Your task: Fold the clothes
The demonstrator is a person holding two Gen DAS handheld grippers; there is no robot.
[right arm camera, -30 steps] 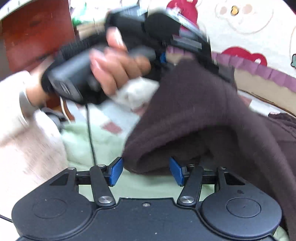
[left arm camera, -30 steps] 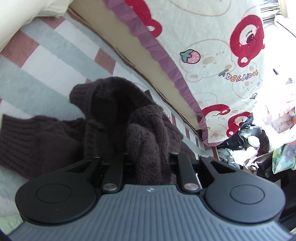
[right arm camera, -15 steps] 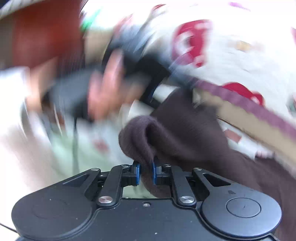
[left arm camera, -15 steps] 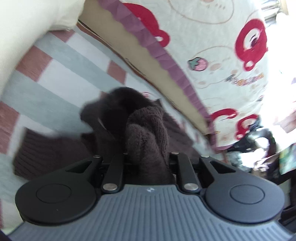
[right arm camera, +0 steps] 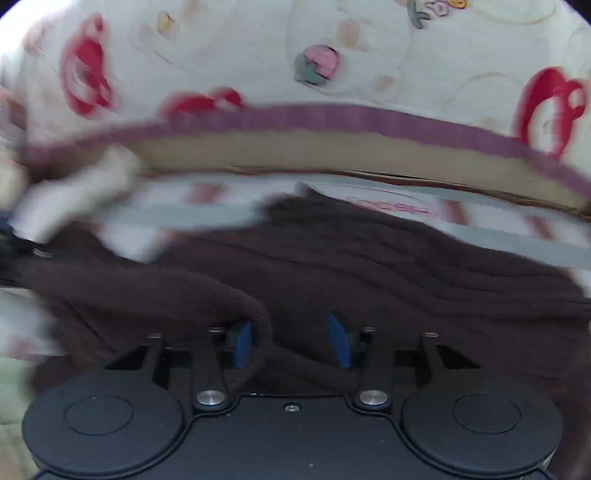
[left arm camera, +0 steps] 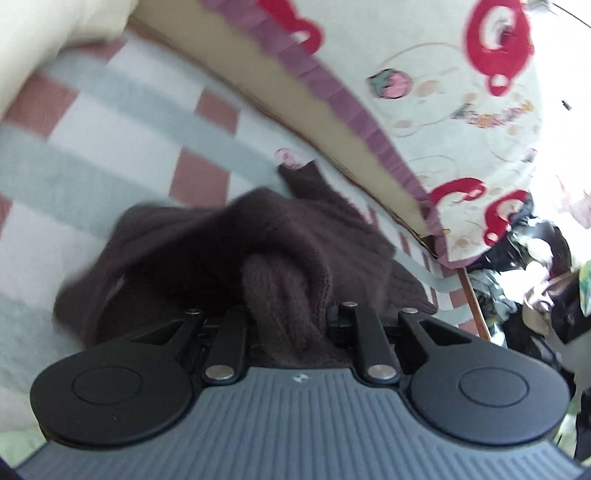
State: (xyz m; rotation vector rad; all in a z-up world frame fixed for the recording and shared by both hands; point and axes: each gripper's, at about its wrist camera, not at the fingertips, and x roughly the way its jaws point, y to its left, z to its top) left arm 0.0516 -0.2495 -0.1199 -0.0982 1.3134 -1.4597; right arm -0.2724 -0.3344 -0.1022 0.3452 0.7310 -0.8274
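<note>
Left claw (left arm camera: pixel 288 317) pinching sweater (left arm camera: pixel 229 240); right claw (right arm camera: pixel 291 339) apparently opening, angled downward

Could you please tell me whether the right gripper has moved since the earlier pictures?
Yes. The right gripper has swung away from the person's other hand to face the purple-trimmed bear quilt squarely, its fingers opening over the dark brown knit sweater.

sweater (left arm camera: pixel 229 251): 1 | checked blanket (left arm camera: pixel 110 155): 1 | printed quilt (left arm camera: pixel 443 122) with purple trim: 1 | cream pillow (left arm camera: pixel 55 33): 1, at blanket's far left corner | grippers: 2, left gripper (left arm camera: pixel 291 321), right gripper (right arm camera: pixel 291 343)
</note>
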